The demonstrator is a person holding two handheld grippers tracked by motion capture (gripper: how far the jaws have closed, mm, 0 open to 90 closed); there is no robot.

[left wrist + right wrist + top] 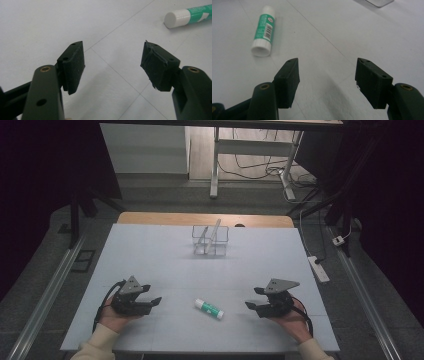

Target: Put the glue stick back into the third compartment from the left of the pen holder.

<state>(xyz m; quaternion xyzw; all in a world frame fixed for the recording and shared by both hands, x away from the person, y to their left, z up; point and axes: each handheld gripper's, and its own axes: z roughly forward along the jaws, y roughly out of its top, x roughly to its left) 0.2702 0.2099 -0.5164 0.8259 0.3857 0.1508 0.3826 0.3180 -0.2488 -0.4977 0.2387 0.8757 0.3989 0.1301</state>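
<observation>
A green and white glue stick lies on its side on the white table, near the front edge and between my two grippers. My left gripper rests low at the front left, held in a hand, with its jaws open and nothing between them. In the left gripper view the open left gripper points at bare table, and the glue stick lies at the upper right. My right gripper sits at the front right, also open and empty. Seen from the right gripper, the glue stick lies at the upper left.
A clear two-part holder with a couple of long thin items stands at the back middle of the table. A white power strip lies on the floor to the right. Desk legs and cables stand beyond the table's far edge.
</observation>
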